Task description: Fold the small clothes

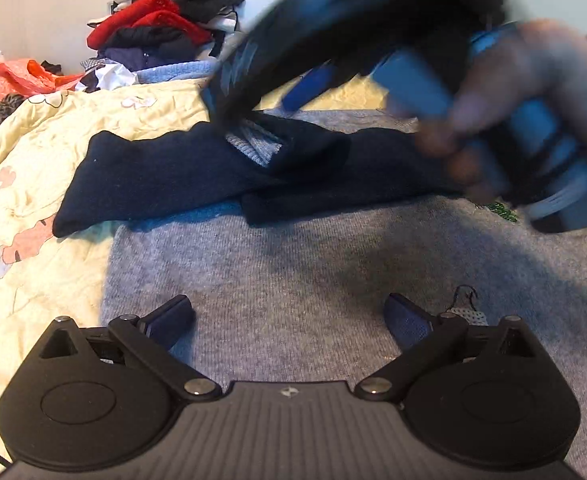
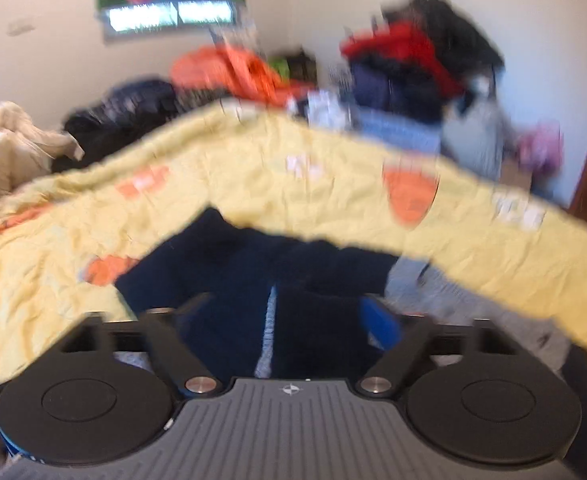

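Bed w/ a crinkly pale-yellow quilt [image 1: 33,184], orange flower prints on it, is carrying everything. A grey knit garment [image 1: 293,264] is lying flat on the quilt, dark navy sleeves [image 1: 165,176] folded across it. A messy heap of red, black & blue clothes [image 1: 161,28] is sitting at the far edge.

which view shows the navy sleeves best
The left wrist view: the navy sleeves lie sharp across the grey sweater. The right wrist view shows them blurred and partly behind its own gripper.
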`<state>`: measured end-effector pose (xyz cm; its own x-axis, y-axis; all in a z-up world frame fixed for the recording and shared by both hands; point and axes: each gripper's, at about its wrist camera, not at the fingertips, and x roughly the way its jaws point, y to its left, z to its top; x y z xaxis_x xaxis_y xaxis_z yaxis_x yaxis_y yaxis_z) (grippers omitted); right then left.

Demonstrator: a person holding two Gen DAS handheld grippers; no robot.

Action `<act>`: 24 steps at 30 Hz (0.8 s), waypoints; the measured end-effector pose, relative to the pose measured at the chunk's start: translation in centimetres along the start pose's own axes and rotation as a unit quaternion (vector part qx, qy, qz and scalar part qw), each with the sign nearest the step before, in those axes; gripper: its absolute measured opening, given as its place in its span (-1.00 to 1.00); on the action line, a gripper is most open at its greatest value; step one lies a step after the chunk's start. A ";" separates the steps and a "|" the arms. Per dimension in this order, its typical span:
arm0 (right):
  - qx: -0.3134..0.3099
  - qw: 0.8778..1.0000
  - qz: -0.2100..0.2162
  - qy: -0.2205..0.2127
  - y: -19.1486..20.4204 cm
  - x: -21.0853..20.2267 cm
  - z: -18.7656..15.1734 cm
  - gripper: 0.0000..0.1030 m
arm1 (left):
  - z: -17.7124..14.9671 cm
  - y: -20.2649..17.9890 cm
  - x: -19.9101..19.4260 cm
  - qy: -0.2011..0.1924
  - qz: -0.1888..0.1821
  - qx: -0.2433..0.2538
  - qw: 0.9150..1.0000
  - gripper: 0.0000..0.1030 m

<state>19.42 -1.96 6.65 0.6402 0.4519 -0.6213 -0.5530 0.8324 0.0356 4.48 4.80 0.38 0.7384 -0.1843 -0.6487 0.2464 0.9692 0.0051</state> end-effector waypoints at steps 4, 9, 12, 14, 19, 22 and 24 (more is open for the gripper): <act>-0.040 0.997 -0.038 0.055 1.7 3.2 -1.8 -0.03 | -0.1 0.3 -0.4 -0.001 0.000 -0.006 1.000 1.00; -0.045 0.997 -0.037 0.043 1.9 2.3 -2.9 -0.05 | 0.0 0.5 -0.6 -0.002 -0.008 -0.012 1.000 1.00; 0.011 0.999 -0.016 0.040 0.0 1.9 -2.4 -0.43 | 0.2 1.0 -0.5 -0.003 -0.010 -0.014 1.000 1.00; 0.078 0.996 0.010 0.035 -2.1 1.5 -2.2 -0.70 | 0.3 1.2 -0.4 -0.003 -0.011 -0.015 1.000 1.00; 0.223 0.972 0.076 -0.020 -7.2 -1.5 -3.3 -0.70 | 0.3 1.2 -0.4 -0.003 -0.011 -0.015 1.000 1.00; 0.303 0.947 0.102 -0.040 -10.5 -3.2 -5.0 -0.70 | 0.3 1.3 -0.4 -0.003 -0.011 -0.015 1.000 1.00; 0.336 0.935 0.110 -0.021 -12.2 -2.7 -6.2 -0.59 | 0.3 1.3 -0.4 -0.002 -0.011 -0.015 1.000 1.00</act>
<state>21.16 -15.35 3.07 0.5785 0.6367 -0.5099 -0.2225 0.7246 0.6523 4.71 6.04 0.89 0.7360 -0.2062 -0.6448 0.2443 0.9692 -0.0311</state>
